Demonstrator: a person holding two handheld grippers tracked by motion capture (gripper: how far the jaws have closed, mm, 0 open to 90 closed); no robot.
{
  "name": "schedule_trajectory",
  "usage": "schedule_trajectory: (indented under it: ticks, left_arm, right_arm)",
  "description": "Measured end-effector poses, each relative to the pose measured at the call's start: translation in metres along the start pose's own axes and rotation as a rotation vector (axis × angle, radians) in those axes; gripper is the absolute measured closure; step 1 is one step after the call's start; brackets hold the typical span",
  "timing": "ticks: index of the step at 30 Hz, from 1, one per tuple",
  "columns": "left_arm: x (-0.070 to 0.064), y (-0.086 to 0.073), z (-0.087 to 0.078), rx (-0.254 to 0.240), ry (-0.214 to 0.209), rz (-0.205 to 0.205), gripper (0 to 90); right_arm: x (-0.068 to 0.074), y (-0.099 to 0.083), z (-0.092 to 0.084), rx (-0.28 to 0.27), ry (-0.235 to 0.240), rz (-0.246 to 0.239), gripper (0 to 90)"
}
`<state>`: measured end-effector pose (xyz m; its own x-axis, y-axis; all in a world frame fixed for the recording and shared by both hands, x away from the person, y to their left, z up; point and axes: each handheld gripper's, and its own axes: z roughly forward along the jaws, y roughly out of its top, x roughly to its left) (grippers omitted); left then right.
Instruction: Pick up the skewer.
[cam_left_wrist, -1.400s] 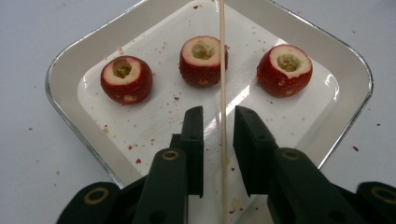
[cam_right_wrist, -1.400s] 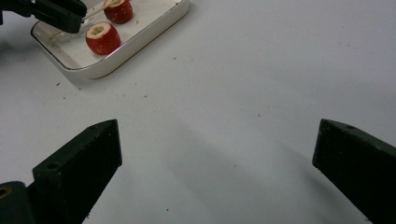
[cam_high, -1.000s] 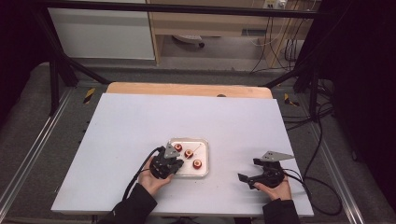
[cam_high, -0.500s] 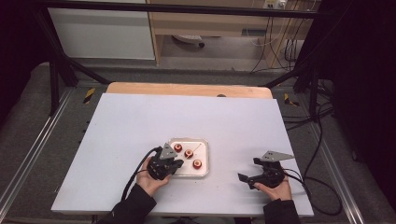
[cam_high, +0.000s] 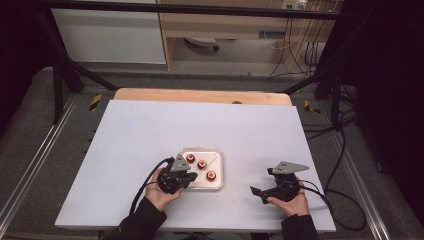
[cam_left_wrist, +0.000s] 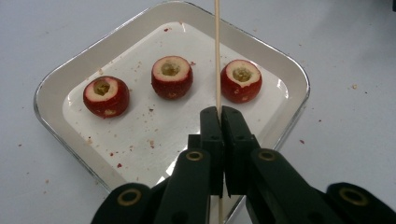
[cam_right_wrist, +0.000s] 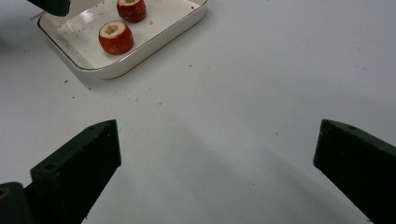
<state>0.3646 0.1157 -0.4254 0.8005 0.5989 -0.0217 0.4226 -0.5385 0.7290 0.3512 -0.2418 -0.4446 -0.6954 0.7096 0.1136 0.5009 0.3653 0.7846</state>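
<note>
Left gripper (cam_left_wrist: 219, 114) clamped on a thin wooden skewer (cam_left_wrist: 217, 56), poised over the near edge of the white tray (cam_left_wrist: 56, 86), skewer reaching above three cored red fruits (cam_left_wrist: 172, 77) lined across its middle. Right gripper (cam_high: 262, 192) spread wide and empty, resting on the table (cam_high: 150, 130) near its front edge, right of the tray.
</note>
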Motion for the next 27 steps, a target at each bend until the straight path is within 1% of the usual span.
schedule_trajectory:
  ticks: [1,2,4,5,6,7,8,9,12,13,18,19,21,24,25,27]
  left_arm:
    - [-0.001,0.001,0.0,0.007,-0.003,0.009,87.9]
    - [-0.001,0.001,0.0,0.01,-0.005,0.011,87.9]
    - [-0.002,0.002,0.0,0.022,-0.016,0.021,88.0]
    - [-0.002,0.002,0.0,0.022,-0.016,0.021,88.0]
    - [-0.002,0.002,0.001,0.026,-0.016,0.025,88.0]
    - [-0.003,0.003,0.001,0.034,-0.02,0.028,87.9]
    - [-0.003,0.003,0.001,0.038,-0.022,0.031,87.9]
    - [-0.004,0.005,0.001,0.046,-0.028,0.042,87.9]
    - [-0.005,0.005,0.002,0.051,-0.032,0.046,87.9]
    - [-0.006,0.007,0.002,0.062,-0.038,0.056,88.0]
    - [-0.008,0.009,0.002,0.073,-0.043,0.071,88.0]
    - [-0.009,0.012,0.002,0.079,-0.044,0.077,88.0]
    - [-0.011,0.015,0.003,0.083,-0.046,0.085,88.0]
    - [-0.014,0.02,0.004,0.093,-0.048,0.101,88.0]
    - [-0.014,0.02,0.004,0.093,-0.048,0.101,88.0]
    - [-0.016,0.024,0.005,0.108,-0.052,0.116,88.0]
  right_arm:
    - [0.004,0.003,0.002,0.005,-0.006,-0.026,1.4]
    - [0.004,0.003,0.002,0.005,-0.006,-0.026,1.4]
    - [0.01,0.008,0.004,0.016,-0.014,-0.07,1.9]
    - [0.01,0.008,0.004,0.016,-0.014,-0.07,1.9]
    - [0.015,0.012,0.006,0.023,-0.019,-0.104,2.1]
    - [0.018,0.013,0.008,0.027,-0.02,-0.121,2.3]
    - [0.018,0.013,0.008,0.027,-0.02,-0.121,2.3]
    - [0.023,0.017,0.01,0.035,-0.024,-0.156,2.5]
    - [0.031,0.022,0.014,0.048,-0.023,-0.203,2.8]
    - [0.033,0.023,0.015,0.051,-0.028,-0.223,3.0]
    - [0.045,0.031,0.017,0.06,-0.042,-0.305,3.7]
    - [0.047,0.032,0.018,0.06,-0.052,-0.323,4.0]
    - [0.051,0.033,0.019,0.076,-0.051,-0.35,4.3]
    - [0.056,0.036,0.02,0.084,-0.076,-0.401,5.7]
    - [0.057,0.037,0.021,0.083,-0.073,-0.416,6.0]
    - [0.059,0.039,0.022,0.092,-0.075,-0.444,6.6]
